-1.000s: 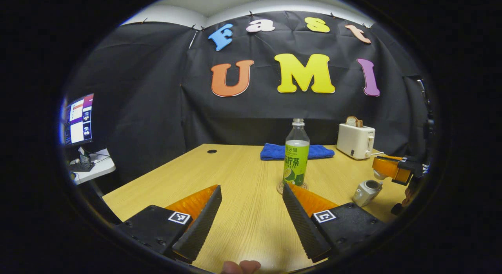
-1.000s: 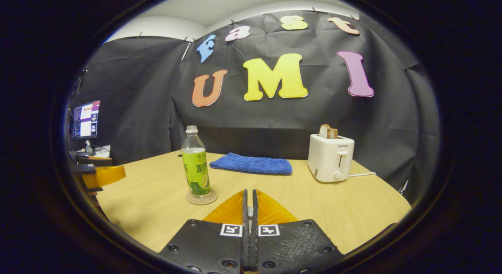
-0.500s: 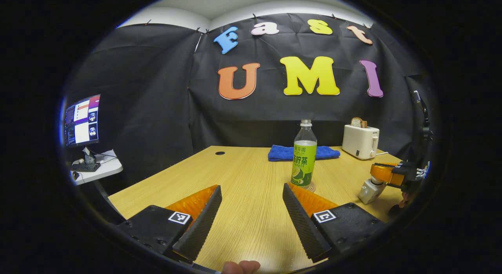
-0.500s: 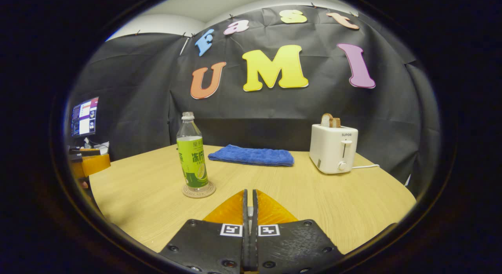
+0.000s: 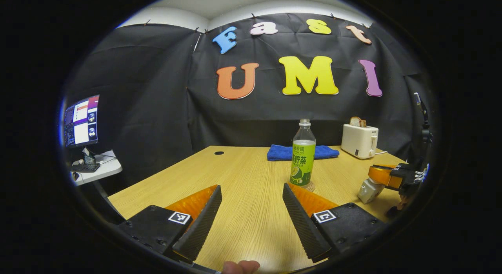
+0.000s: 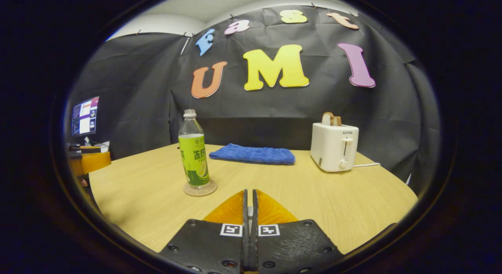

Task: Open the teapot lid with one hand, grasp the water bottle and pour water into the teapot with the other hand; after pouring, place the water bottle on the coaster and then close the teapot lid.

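Across the bottom of the left gripper view, my left gripper stands wide open with nothing between its fingers, bare bench showing in the gap. Right of centre, the water bottle stands upright on the round coaster, just past my right-hand finger. Behind it a blue cloth lies folded near the bench's far edge, and a white toaster with bread in its slot sits to its right. At the right edge, my right gripper is down on the small pale teapot; I cannot tell from here whether the lid is seated. A monitor glows at the far left.

Low in the middle of the right gripper view, my right gripper has its fingers drawn together; what they pinch is hidden. Left of centre the water bottle stands on the coaster, with the blue cloth behind and the toaster at right. My left gripper shows at the left edge.
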Demonstrator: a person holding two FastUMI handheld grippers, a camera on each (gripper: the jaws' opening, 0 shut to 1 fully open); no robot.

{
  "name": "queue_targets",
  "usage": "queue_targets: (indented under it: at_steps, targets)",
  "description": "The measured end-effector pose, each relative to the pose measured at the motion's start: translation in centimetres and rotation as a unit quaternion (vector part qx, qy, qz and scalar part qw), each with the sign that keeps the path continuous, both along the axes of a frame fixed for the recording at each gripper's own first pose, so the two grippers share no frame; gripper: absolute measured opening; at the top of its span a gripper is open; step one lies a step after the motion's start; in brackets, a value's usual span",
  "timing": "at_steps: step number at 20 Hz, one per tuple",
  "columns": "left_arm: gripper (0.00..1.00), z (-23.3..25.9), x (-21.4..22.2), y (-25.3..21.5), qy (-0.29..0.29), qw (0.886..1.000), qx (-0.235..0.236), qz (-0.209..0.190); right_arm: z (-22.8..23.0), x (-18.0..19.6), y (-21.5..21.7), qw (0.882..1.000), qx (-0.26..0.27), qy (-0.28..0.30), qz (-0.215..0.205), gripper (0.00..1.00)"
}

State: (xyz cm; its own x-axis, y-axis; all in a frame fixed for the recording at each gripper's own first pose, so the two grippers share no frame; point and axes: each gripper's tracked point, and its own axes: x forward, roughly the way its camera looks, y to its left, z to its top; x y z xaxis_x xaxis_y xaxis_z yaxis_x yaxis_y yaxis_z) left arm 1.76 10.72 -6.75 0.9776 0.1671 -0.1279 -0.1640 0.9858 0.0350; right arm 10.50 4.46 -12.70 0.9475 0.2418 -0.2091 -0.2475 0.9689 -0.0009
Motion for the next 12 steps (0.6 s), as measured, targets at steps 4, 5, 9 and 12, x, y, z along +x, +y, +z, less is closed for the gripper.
queue_targets:
  at_steps: [4,5,9,12]
  targets:
    - [0.97,0.4,0.0,-0.1,-0.005,1.0,0.001,0.0,-0.4,0.0,-0.2,1.0,0.001,0.002,-0.005,0.0]
    - [0.97,0.4,0.0,-0.1,-0.005,1.0,0.0,0.0,-0.3,0.1,-0.1,1.0,-0.001,0.0,-0.006,0.0]
    - [0.97,0.9,-0.4,-0.3,-0.01,1.0,0.002,-0.001,1.3,-0.3,-0.3,1.0,0.0,-0.023,-0.014,0.15]
    - [0.97,1.7,-0.6,-0.9,-0.016,1.0,-0.004,-0.005,3.1,-0.7,-0.9,0.999,0.013,-0.041,-0.028,0.63]
